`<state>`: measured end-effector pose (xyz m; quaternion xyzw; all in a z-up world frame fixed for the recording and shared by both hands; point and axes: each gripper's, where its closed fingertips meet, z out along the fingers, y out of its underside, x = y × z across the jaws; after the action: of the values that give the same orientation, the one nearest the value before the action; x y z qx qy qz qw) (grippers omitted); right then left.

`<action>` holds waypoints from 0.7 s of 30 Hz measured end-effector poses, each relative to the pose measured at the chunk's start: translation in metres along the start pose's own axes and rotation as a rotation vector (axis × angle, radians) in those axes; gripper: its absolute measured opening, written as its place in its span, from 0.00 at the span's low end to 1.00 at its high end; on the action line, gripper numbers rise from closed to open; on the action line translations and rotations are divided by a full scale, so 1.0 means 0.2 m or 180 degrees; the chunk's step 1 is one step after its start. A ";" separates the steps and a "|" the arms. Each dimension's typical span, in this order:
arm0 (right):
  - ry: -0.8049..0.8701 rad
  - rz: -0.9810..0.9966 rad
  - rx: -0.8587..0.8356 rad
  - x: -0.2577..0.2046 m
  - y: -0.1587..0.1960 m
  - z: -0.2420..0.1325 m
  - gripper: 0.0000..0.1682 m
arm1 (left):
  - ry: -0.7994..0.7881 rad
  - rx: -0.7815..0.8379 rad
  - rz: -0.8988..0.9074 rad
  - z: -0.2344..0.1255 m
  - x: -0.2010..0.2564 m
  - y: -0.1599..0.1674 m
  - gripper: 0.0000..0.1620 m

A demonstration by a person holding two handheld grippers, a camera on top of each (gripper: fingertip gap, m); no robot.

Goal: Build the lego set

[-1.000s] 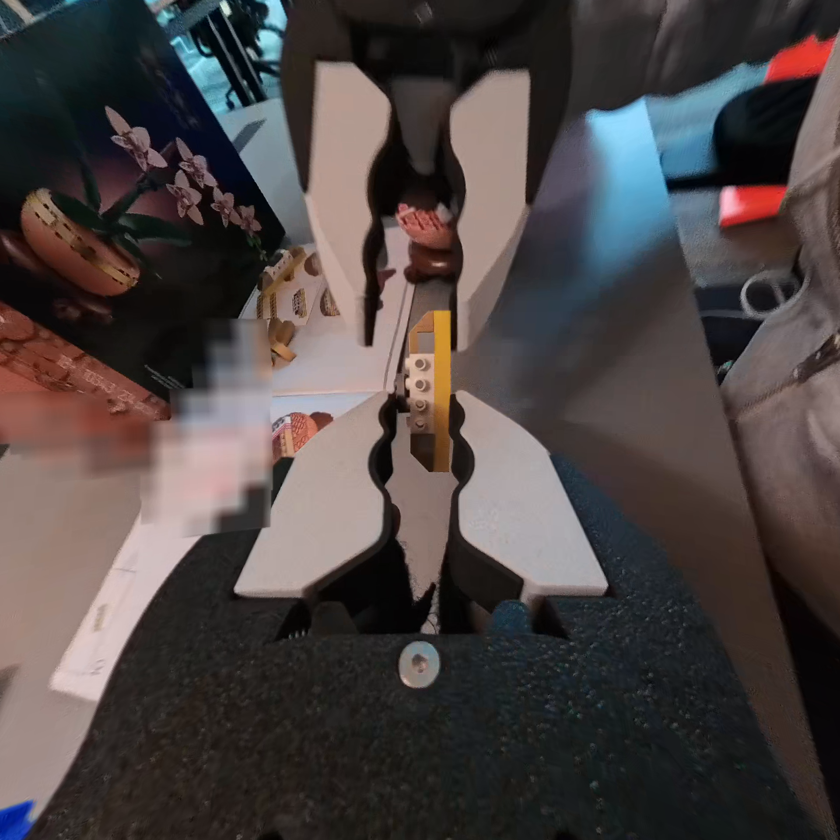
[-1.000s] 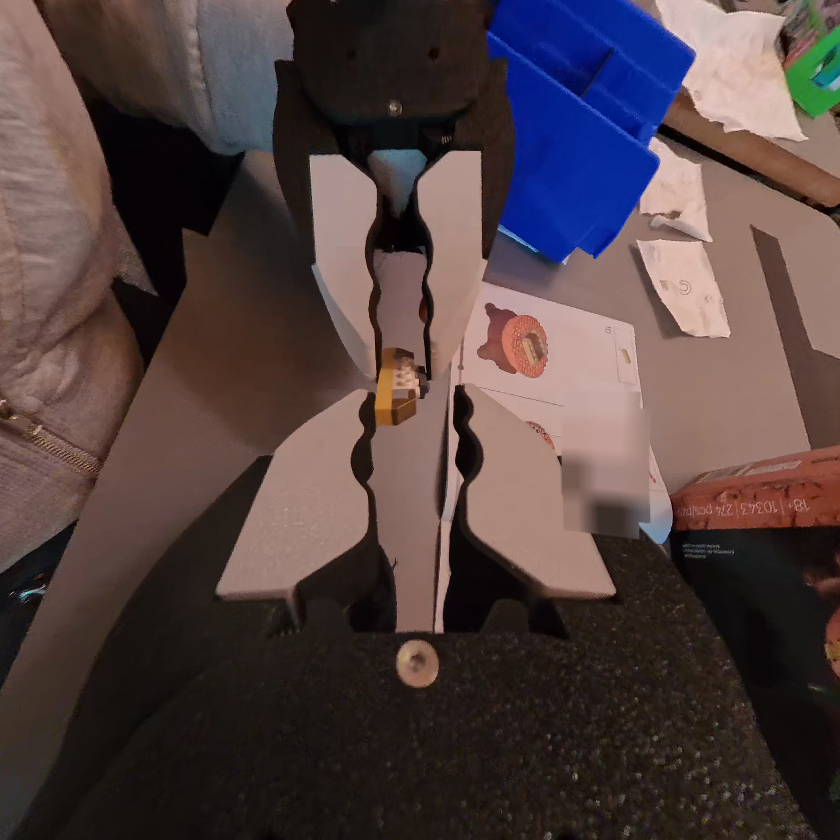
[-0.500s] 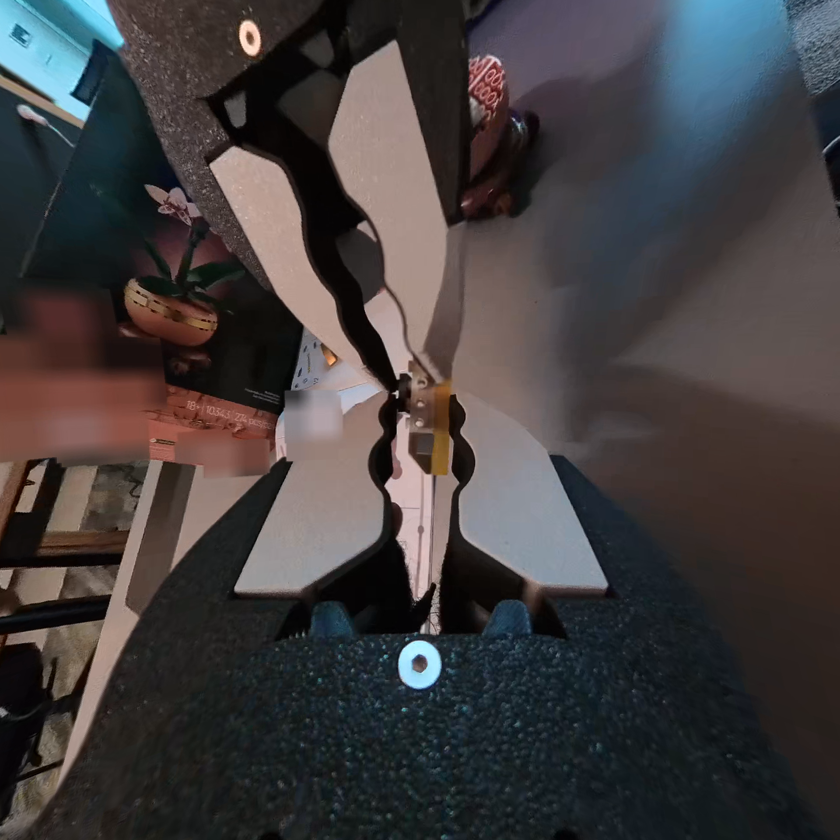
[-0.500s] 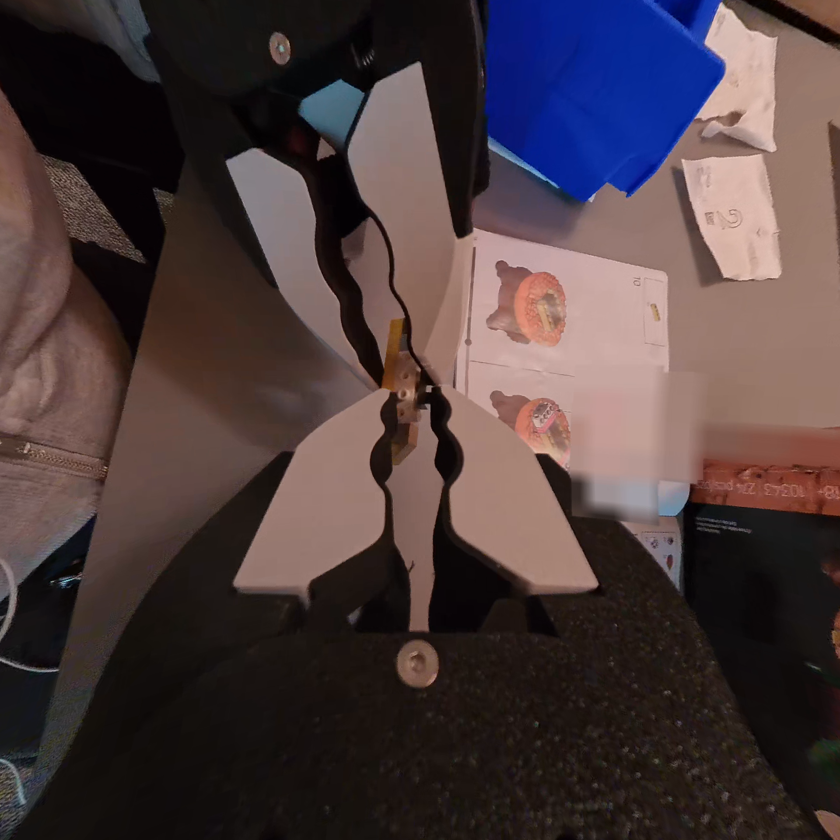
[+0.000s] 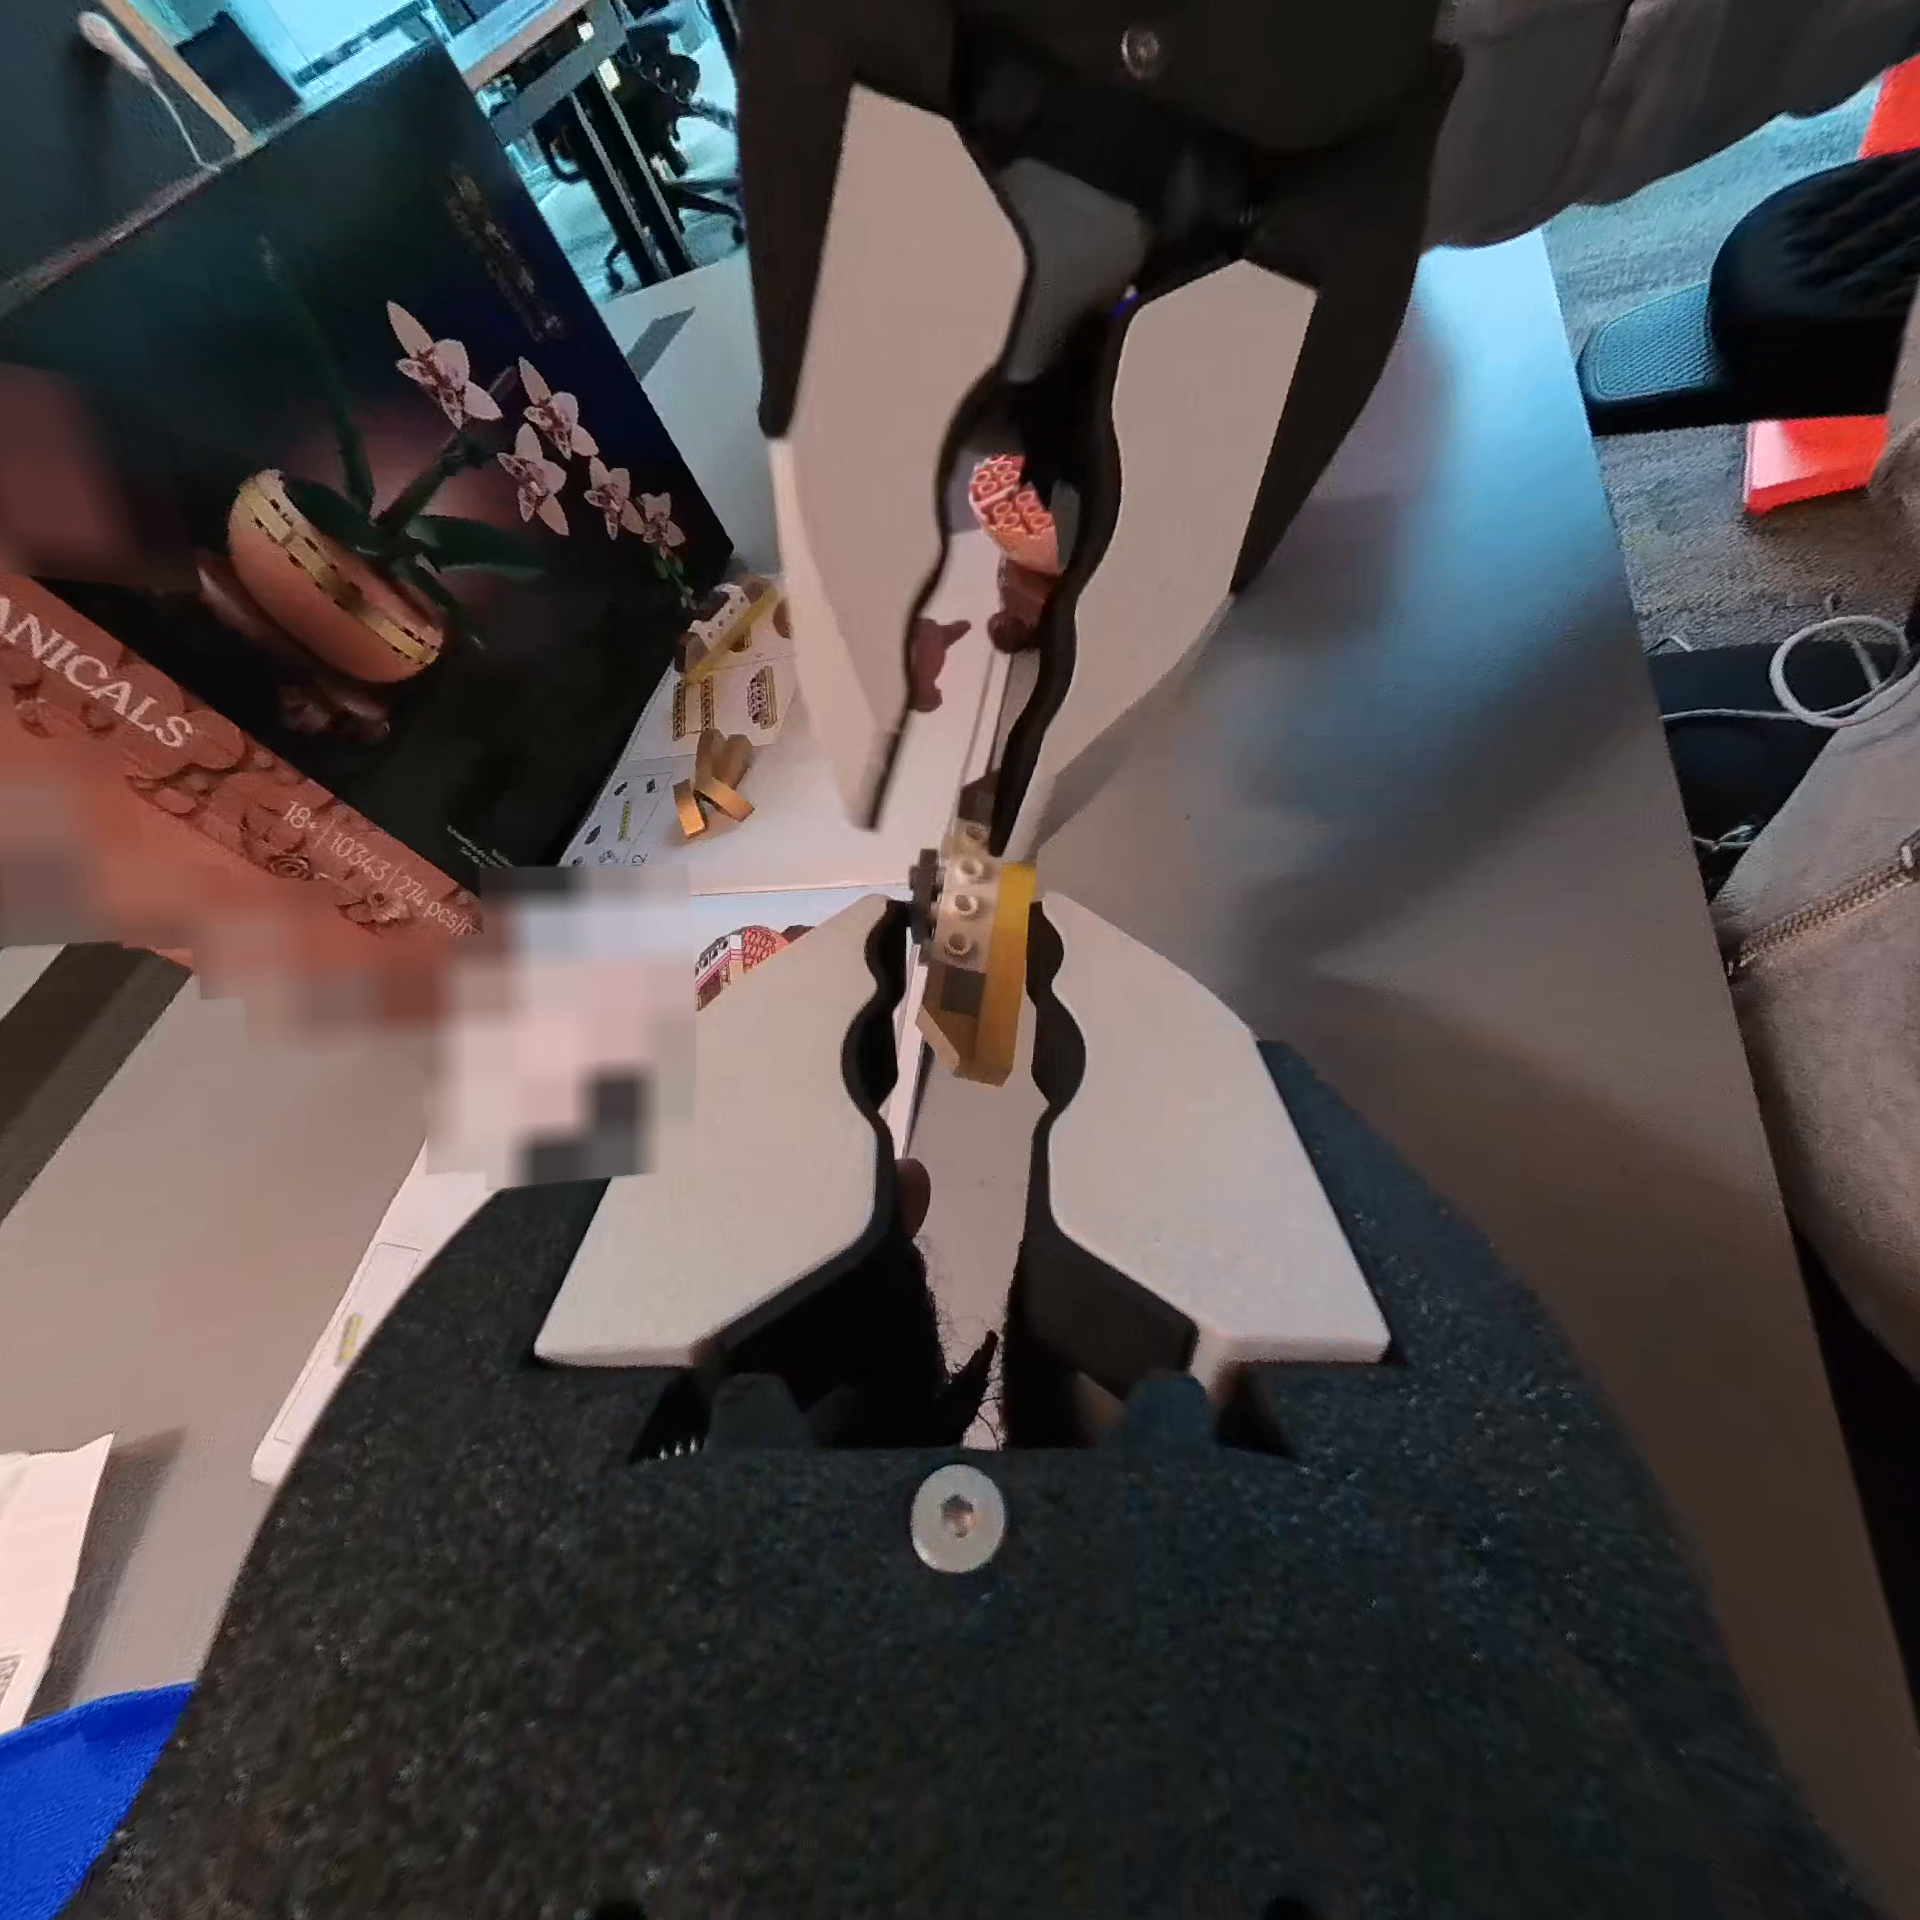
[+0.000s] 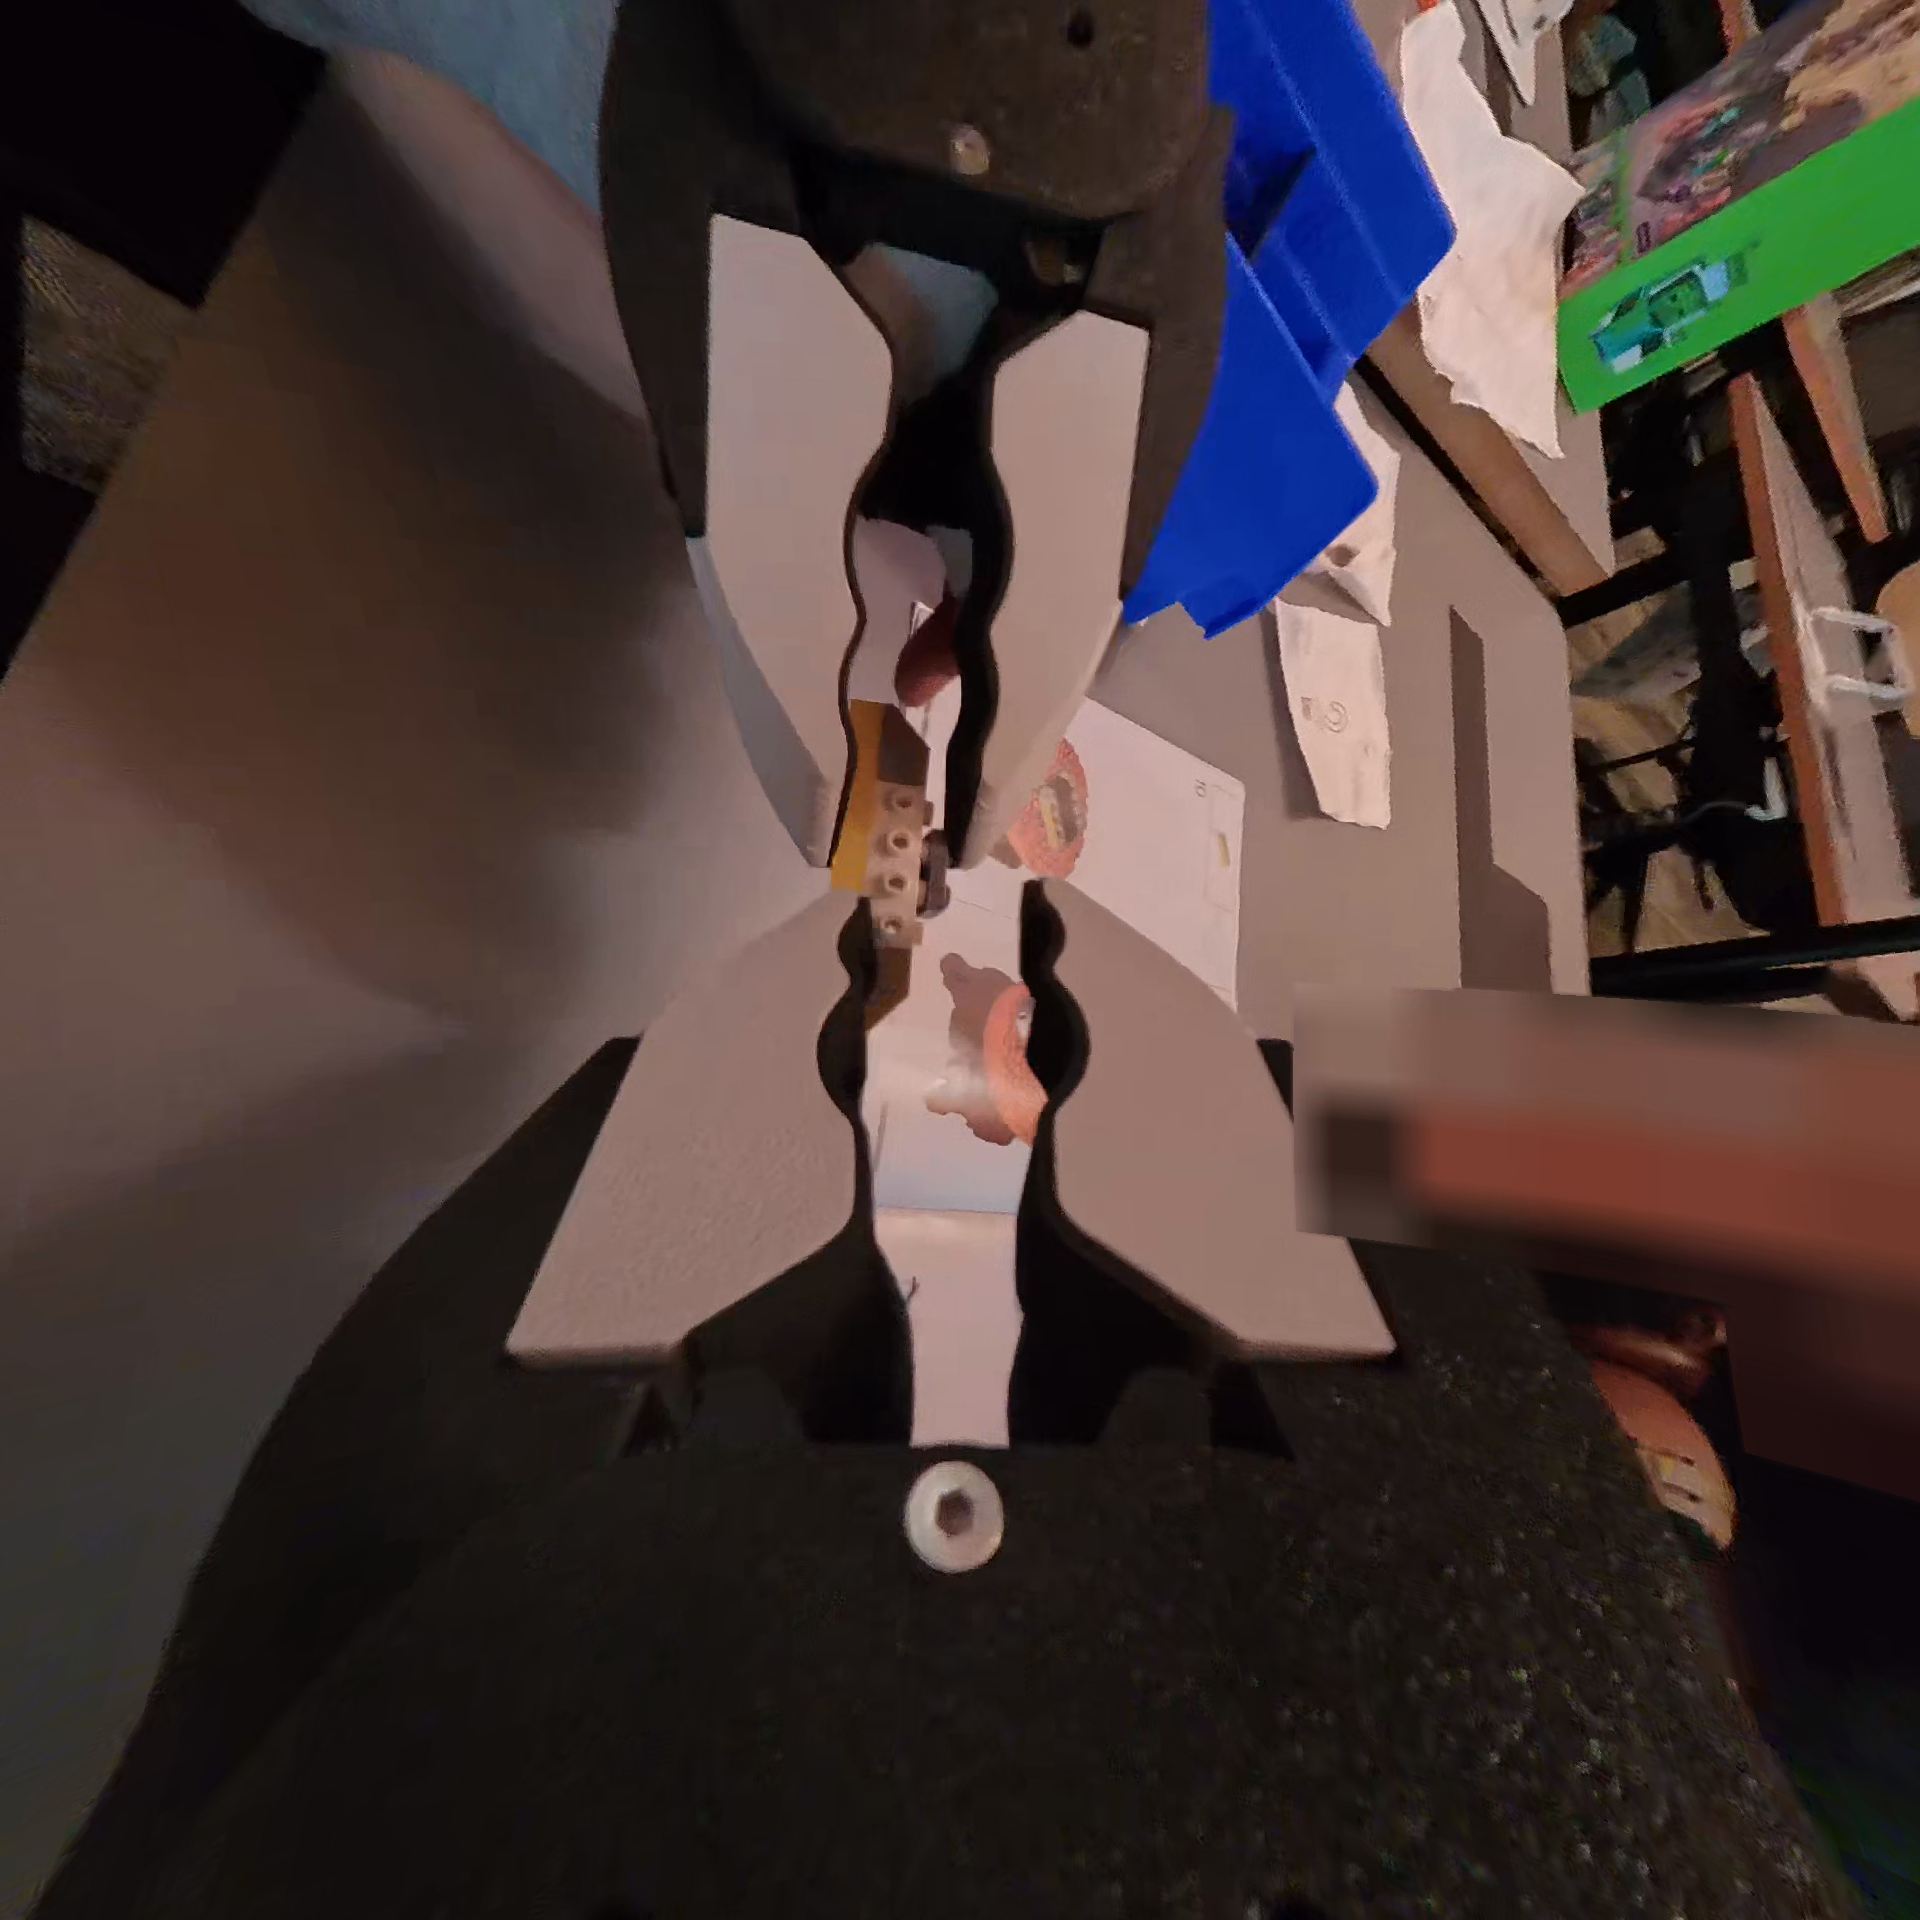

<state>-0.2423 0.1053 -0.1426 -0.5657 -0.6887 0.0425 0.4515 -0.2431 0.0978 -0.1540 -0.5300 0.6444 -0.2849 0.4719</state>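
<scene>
A small Lego assembly, a yellow plate with light grey studded bricks and a dark pin (image 5: 977, 951), is held in the air between two facing grippers. My left gripper (image 5: 966, 914) is shut on it, yellow side against the right finger. My right gripper (image 5: 940, 826) comes in from the top of the left wrist view, jaws apart, one finger touching the assembly's far end. In the right wrist view the assembly (image 6: 883, 842) sits in the left gripper (image 6: 899, 857), and its end reaches between the open fingers of my right gripper (image 6: 940, 904).
An open instruction booklet (image 6: 1143, 831) lies below on the grey table. A dark orchid set box (image 5: 312, 520) stands at the left, with gold pieces (image 5: 712, 790) near it. A pink and brown part-build (image 5: 1013, 509) sits beyond. A blue bin (image 6: 1278, 416) and paper bags (image 6: 1340, 707) lie behind. Left and right tips are no more than a few centimetres apart.
Half a second ago both grippers were tilted and the right one pinched the assembly's end. Now they face each other straight and the right jaws have opened. The left still holds the assembly.
</scene>
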 end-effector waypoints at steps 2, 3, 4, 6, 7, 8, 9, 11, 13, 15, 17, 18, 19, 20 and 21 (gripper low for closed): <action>-0.0192 0.0185 0.0080 -0.02 -0.01 -0.02 0.23 | 0.0021 0.0072 -0.0049 -0.01 0.00 -0.02 0.13; -0.0328 0.0255 0.0064 -0.04 0.00 -0.02 0.27 | 0.0052 0.0140 -0.0098 -0.02 0.00 -0.03 0.13; -0.0416 0.0274 -0.0015 -0.06 0.01 -0.01 0.29 | 0.0100 0.0225 -0.0161 -0.02 0.01 -0.05 0.13; -0.0349 0.0111 -0.0066 -0.06 0.01 0.01 0.25 | 0.0167 0.0345 -0.0257 -0.03 0.01 -0.09 0.13; -0.0243 -0.0021 0.0014 -0.05 -0.01 0.01 0.19 | 0.0189 0.0356 -0.0272 -0.03 0.01 -0.09 0.13; -0.0153 -0.0113 0.0031 -0.03 -0.02 0.01 0.16 | 0.0187 0.0349 -0.0278 -0.03 0.01 -0.09 0.13; -0.0135 -0.0136 0.0010 -0.03 -0.02 0.01 0.15 | 0.0182 0.0346 -0.0285 -0.03 0.00 -0.09 0.13; -0.0169 -0.0109 0.0007 -0.04 -0.03 0.00 0.14 | 0.0232 0.0342 -0.0347 -0.04 0.01 -0.09 0.13; -0.0189 -0.0091 0.0005 -0.04 -0.02 0.00 0.14 | 0.0268 0.0350 -0.0390 -0.03 0.01 -0.09 0.13; -0.0179 -0.0059 0.0009 -0.04 -0.02 0.00 0.13 | 0.0334 0.0374 -0.0509 -0.03 0.01 -0.10 0.13; -0.0140 -0.0034 -0.0033 -0.04 -0.02 0.00 0.12 | 0.0384 0.0412 -0.0670 -0.03 0.01 -0.10 0.13; -0.0105 -0.0008 -0.0048 -0.03 -0.01 -0.01 0.12 | 0.0368 0.0431 -0.0732 -0.03 0.00 -0.10 0.12; -0.0171 0.0051 -0.0056 -0.04 -0.01 -0.01 0.12 | 0.0368 0.0421 -0.0759 -0.02 0.00 -0.10 0.13; -0.0195 0.0076 -0.0063 -0.04 0.00 -0.01 0.12 | 0.0360 0.0390 -0.0725 -0.01 0.01 -0.10 0.13; -0.0214 0.0085 -0.0056 -0.04 0.00 -0.02 0.12 | 0.0304 0.0384 -0.0654 -0.01 0.01 -0.10 0.12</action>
<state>-0.2398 0.0977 -0.1454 -0.5771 -0.6962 0.0615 0.4224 -0.2358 0.0902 -0.1359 -0.5498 0.5901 -0.3949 0.4400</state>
